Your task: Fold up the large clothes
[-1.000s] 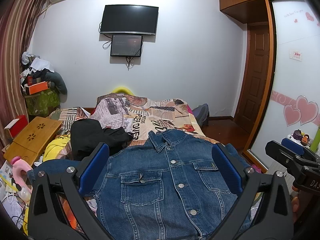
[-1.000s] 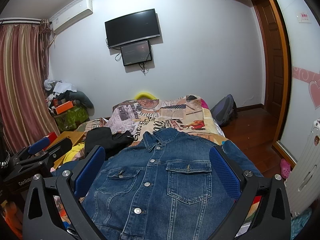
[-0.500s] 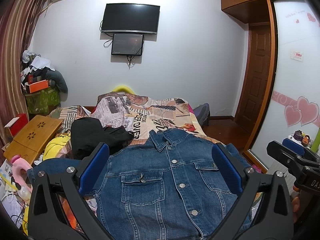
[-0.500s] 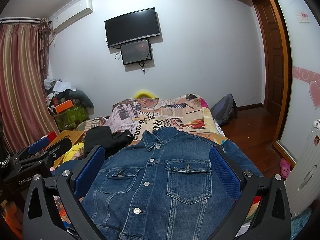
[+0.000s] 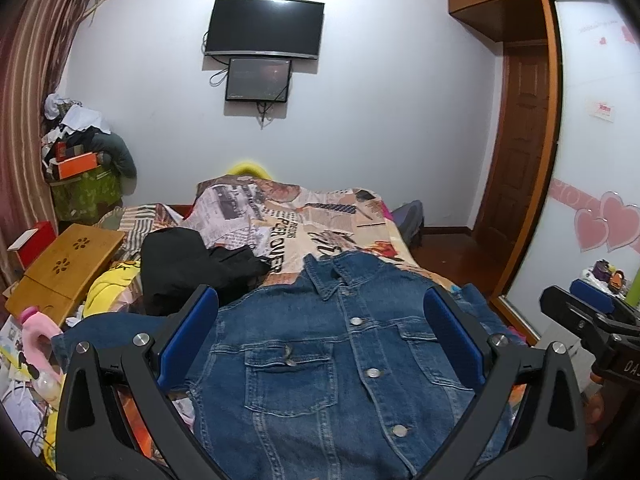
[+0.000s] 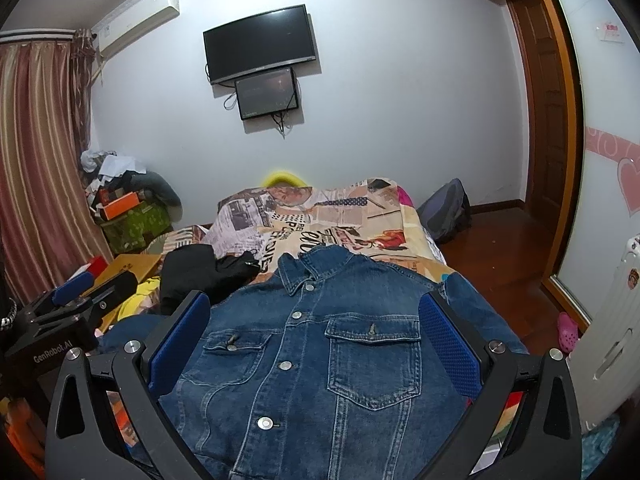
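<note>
Jacket [image 5: 320,364] spread flat on the bed [image 5: 320,224], both grippers wide open above it.

Buttoned, collar toward the top of the frame, it fills the lower centre of each view; left gripper [image 5: 320,340] and right gripper [image 6: 314,340] hold nothing, jaws far apart at the lower corners; a black garment [image 5: 188,264] lies on the bed at centre left, just beside the jacket's shoulder; a TV [image 5: 264,28] hangs on the wall at upper centre.

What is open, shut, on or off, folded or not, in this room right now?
Denim jacket: spread flat on the bed, buttoned, not folded.
Left tongs: open, holding nothing.
Right tongs: open, holding nothing.
Big TV: screen dark.
Black garment: lying crumpled, unfolded.
Brown door: shut.
</note>
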{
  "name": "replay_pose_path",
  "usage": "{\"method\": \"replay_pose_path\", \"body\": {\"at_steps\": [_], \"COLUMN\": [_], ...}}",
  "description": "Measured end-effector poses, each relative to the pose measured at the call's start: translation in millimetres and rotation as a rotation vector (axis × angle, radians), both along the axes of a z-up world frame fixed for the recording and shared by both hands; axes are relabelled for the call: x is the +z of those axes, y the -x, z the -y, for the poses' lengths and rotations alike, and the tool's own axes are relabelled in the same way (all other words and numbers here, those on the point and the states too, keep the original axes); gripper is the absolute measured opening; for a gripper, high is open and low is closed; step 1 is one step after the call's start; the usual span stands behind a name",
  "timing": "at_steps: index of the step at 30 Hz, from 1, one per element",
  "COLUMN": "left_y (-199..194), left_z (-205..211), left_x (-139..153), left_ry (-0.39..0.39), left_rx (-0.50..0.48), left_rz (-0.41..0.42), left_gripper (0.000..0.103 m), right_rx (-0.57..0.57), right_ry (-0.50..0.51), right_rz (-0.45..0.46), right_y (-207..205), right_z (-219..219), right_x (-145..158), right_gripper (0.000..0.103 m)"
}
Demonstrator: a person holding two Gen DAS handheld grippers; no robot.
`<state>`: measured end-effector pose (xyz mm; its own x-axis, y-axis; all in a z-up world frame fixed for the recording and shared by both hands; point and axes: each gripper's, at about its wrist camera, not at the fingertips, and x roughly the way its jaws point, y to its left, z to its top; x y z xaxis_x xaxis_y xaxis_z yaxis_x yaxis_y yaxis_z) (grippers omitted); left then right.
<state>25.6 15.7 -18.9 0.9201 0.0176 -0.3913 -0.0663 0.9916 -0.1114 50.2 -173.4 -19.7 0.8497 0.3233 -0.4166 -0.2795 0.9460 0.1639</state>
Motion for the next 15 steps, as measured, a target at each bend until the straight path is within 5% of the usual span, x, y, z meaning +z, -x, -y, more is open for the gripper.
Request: {"method": "replay_pose_path", "body": {"at_steps": [13,15], "left_y": [-37.7,-40.3], "left_z": [-91.3,-116.9], "left_x": [-24.9,-26.9], "left_ry": [0.070,0.014], "left_rx": [0.233,0.312], "left_rz": [0.037,0.011], "left_gripper": [0.103,0.103], "right_rx": [-0.009,-0.008], "right_ry": [0.042,0.049], "right_rz": [-0.086,-0.105], "right_y": [-39.8,-49.0], "right_z": [-7.8,-10.1], "right_x": [-13.9,-16.8], "right_gripper": [0.103,0.103]}}
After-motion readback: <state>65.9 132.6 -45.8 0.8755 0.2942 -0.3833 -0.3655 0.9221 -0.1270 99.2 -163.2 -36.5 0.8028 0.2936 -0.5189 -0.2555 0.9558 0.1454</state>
